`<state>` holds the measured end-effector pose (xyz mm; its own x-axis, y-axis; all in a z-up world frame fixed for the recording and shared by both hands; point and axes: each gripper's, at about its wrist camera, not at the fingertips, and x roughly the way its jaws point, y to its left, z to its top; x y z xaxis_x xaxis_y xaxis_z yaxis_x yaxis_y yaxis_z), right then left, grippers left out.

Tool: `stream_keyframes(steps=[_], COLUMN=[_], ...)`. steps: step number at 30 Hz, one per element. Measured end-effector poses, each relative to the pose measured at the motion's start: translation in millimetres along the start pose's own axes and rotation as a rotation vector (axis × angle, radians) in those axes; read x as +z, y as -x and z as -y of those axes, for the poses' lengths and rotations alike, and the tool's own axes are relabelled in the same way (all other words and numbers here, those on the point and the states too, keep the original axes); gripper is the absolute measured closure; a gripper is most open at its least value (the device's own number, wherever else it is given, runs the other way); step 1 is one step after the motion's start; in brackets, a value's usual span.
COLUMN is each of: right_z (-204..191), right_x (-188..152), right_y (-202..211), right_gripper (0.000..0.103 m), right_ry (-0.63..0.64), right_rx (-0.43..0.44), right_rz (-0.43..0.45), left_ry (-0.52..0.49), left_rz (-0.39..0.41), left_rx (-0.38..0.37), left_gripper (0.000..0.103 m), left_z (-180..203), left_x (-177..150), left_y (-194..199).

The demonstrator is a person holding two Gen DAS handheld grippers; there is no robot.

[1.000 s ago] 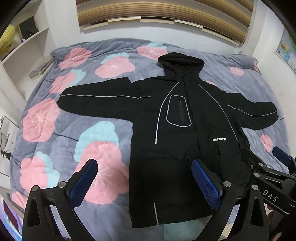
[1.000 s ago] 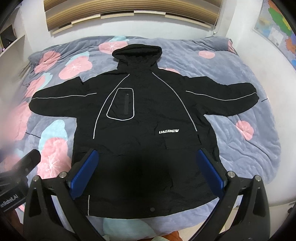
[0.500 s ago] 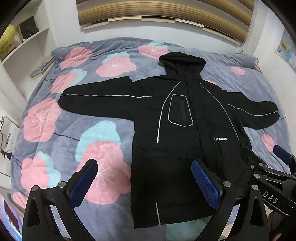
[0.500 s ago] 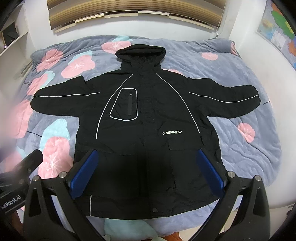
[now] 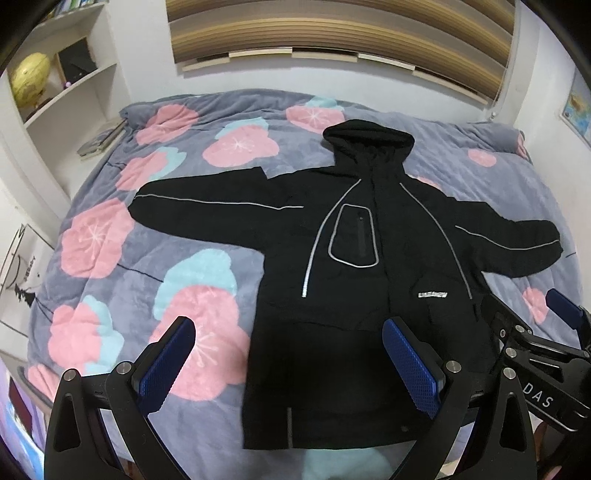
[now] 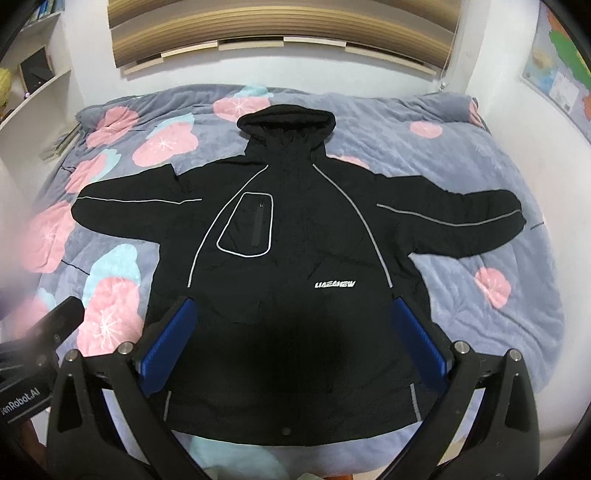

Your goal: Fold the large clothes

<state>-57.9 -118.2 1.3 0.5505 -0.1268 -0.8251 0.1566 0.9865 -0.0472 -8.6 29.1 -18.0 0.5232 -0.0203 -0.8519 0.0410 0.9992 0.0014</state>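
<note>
A large black hooded jacket [image 5: 354, 258] with grey piping lies flat, face up, on the bed, both sleeves spread out and the hood toward the headboard; it also fills the right wrist view [image 6: 291, 266]. My left gripper [image 5: 291, 354] is open and empty, held above the jacket's lower left hem. My right gripper [image 6: 295, 332] is open and empty above the jacket's lower middle. The right gripper's body shows at the right edge of the left wrist view [image 5: 532, 339].
The bed has a grey blanket with pink and teal flowers [image 5: 192, 177]. White shelves with a yellow globe [image 5: 29, 79] stand at the left. A wooden headboard [image 6: 280, 33] is at the back. Wall maps [image 6: 557, 70] hang on the right.
Both views have tilted up slightly, so the jacket sits lower in frame. The jacket itself has not moved and both grippers stay open.
</note>
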Motion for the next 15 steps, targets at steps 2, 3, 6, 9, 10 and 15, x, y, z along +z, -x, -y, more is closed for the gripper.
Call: stream_keyframes(steps=[2,3,6,9,10,15], right_z=[11.2,17.6,39.3,62.7,72.3,109.4], right_x=[-0.6,-1.0,-2.3,-2.9,-2.9,-2.3], right_y=[0.8,1.2,1.8,1.7,1.3,-0.8], right_gripper=[0.000,0.000,0.000,0.000,0.000,0.000], right_ry=[0.006,0.008,0.005,-0.005,-0.010,-0.025], right_rx=[0.004,0.005,0.005,0.003,0.002,-0.001], right_rz=[-0.002,-0.004,-0.009,-0.012,-0.012,-0.011], left_ry=[0.001,0.003,0.000,-0.011,-0.014,-0.033], left_rz=[0.000,-0.001,-0.009,-0.016,-0.017,-0.022], left_rx=[0.005,0.006,-0.005,-0.009,-0.011,-0.019], left_gripper=[0.002,0.002,0.002,0.002,0.002,0.002], left_z=[12.6,20.9,45.2,71.2,78.7,122.2], left_x=[-1.5,-2.5,-6.4,-9.6,-10.4,-14.3], left_y=[2.7,3.9,6.6,8.3,8.6,9.7])
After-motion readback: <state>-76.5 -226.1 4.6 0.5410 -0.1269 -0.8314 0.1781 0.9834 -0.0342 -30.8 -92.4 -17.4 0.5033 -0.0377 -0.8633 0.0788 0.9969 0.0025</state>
